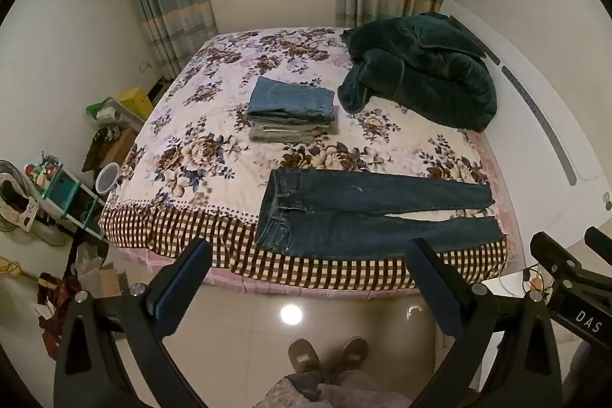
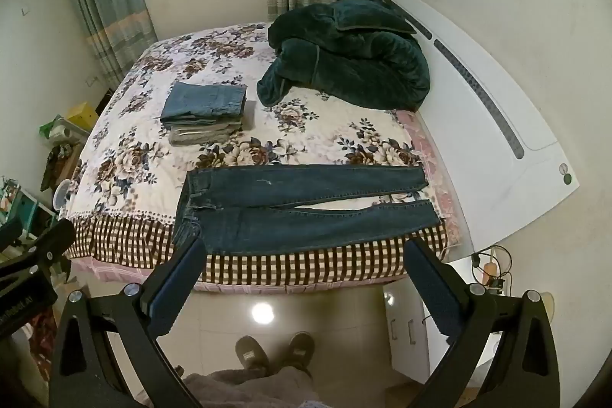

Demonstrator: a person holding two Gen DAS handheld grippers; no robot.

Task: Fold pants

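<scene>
Bedroom's floral bed [image 1: 199, 125] is carrying dark jeans [image 1: 367, 217] lying flat just ahead of both tongs, left [image 1: 306, 285] and right [image 2: 302, 278], each gaping wide and holding nothing. I'd be pinching waistband and hem together, folding leg over leg evenly.

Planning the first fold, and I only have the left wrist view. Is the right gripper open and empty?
Observer: Yes, the right gripper is open and holds nothing.
Operator: Anything beside the bed on that side that I should avoid?
Observer: A white cabinet with handles on its front, and cables lying on top.
</scene>
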